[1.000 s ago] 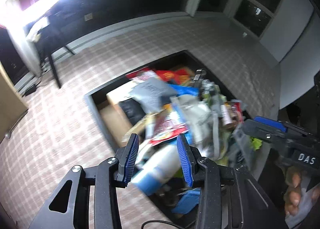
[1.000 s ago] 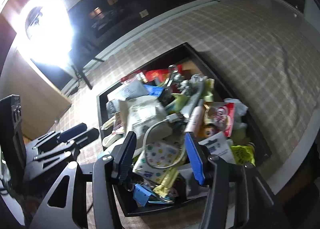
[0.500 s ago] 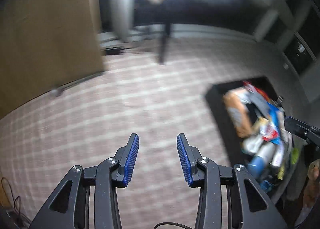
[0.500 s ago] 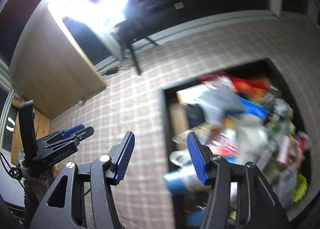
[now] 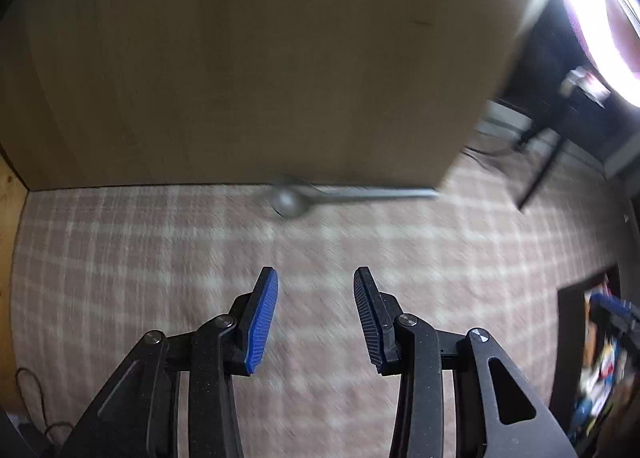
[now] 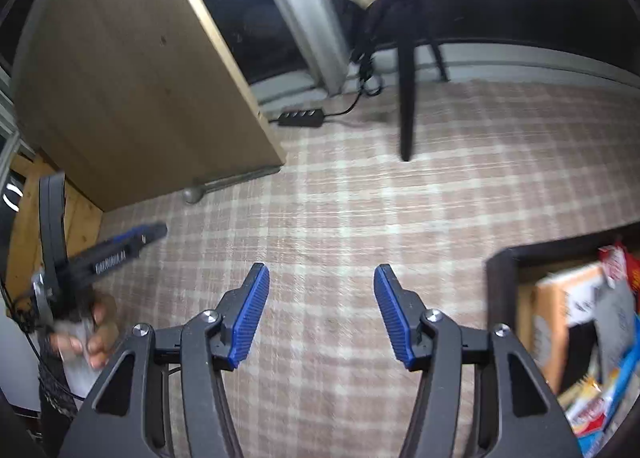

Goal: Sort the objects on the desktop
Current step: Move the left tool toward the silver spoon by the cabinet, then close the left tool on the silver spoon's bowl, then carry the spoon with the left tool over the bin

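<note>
Right wrist view: right tongs (image 6: 321,310) and left tongs (image 5: 315,314) both gape empty above the checked counter (image 6: 400,217), presumably ready to pick from the cluttered tray (image 6: 504,258).

A dark, low-walled rectangular tray (image 6: 505,258) lies on the pink-and-cream checked tablecloth (image 6: 360,217), at 4 o'clock in the right wrist view and cut off by the frame edge. It is filled with a loose, blurred heap of desktop objects (image 6: 588,338): a tan cardboard box (image 6: 550,330) along its left wall, a grey pouch (image 6: 616,322), red packets (image 6: 618,262) at the far end, and blue-and-white items nearer. In the left wrist view the tray sits at 4 o'clock.
</note>
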Available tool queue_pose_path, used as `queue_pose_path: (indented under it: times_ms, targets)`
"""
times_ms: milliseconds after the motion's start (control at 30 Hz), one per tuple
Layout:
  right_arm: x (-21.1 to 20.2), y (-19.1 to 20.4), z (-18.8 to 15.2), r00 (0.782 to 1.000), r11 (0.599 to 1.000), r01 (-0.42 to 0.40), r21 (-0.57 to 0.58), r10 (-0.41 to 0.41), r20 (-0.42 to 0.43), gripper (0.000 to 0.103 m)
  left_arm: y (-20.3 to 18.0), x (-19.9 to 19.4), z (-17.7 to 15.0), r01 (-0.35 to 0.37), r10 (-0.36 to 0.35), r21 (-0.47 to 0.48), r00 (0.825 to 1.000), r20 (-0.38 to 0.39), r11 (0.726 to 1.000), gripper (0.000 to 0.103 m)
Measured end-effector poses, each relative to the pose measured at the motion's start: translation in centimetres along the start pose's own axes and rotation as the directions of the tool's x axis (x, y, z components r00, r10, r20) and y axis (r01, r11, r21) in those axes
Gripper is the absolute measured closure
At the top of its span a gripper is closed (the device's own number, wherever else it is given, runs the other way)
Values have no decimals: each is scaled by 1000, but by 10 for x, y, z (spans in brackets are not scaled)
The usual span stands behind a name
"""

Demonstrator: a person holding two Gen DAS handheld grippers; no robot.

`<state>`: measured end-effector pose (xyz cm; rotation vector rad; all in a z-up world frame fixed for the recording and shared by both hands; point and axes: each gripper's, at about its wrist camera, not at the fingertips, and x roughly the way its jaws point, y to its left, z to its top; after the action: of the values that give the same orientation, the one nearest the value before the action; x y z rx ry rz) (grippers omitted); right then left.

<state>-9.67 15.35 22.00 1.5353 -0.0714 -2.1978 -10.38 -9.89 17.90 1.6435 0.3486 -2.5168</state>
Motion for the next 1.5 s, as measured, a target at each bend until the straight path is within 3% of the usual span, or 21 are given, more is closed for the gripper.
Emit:
queue_pose_path:
  times_ms: [333,567,733,833,1133,1500]
  targets:
    - [59,15,-15,996,998,29,-54,-34,-85,49,34,63,31,53,-57,-128,998,-29,990,66]
    - [71,4,-24,993,998,45,-38,-49,-107,49,30,75,35,56,-56,-136,998,4,989,69]
    - [80,-2,-31,990,998,55,-24,-57,-130,49,26,77,30,44,-43,-133,999,14,990,92]
    - [81,-6,-37,989,999,52,-14,-54,-134,49,25,77,27,35,-33,-135,999,17,990,94]
    - [54,-29,-61,994,999,39,28,-36,-101,49,28,65,16,70,-69,-180,998,13,981,99]
    - [-22,-45,-96,1000,993,18,116,-16,-18,49,15,5,-16,118,-111,-176,993,47,977,101]
